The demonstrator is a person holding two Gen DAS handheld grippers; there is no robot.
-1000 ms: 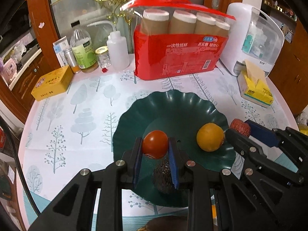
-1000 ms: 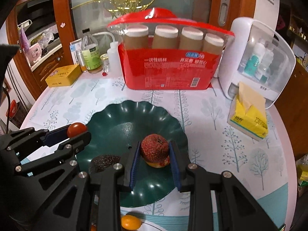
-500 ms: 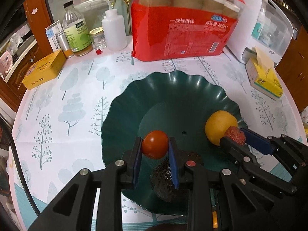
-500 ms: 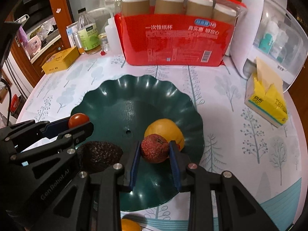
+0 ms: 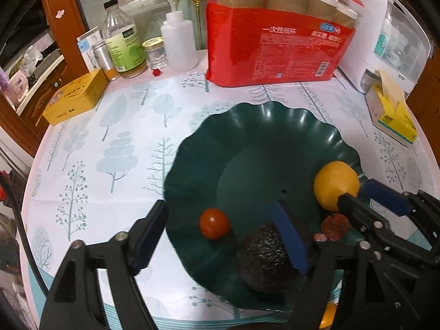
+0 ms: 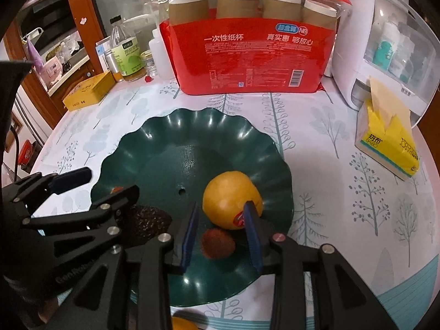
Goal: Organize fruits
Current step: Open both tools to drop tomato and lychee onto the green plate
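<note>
Fruits on green plate (image 5: pixel 275 126): tomato (image 5: pixel 214 223) lies free between opening left gripper (image 5: pixel 220 236) jaws, lychee (image 6: pixel 217 243) free between opening right gripper (image 6: pixel 221 236) jaws; release step, next needs both lifting clear w/o nudging orange (image 6: pixel 231 202), avocado (image 5: pixel 264 258)

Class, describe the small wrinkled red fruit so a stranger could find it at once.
Find the dark green wavy plate. At its near edge, before the yellow-orange fruit, lies the wrinkled red fruit: smaller and rougher than the smooth tomato.
</note>
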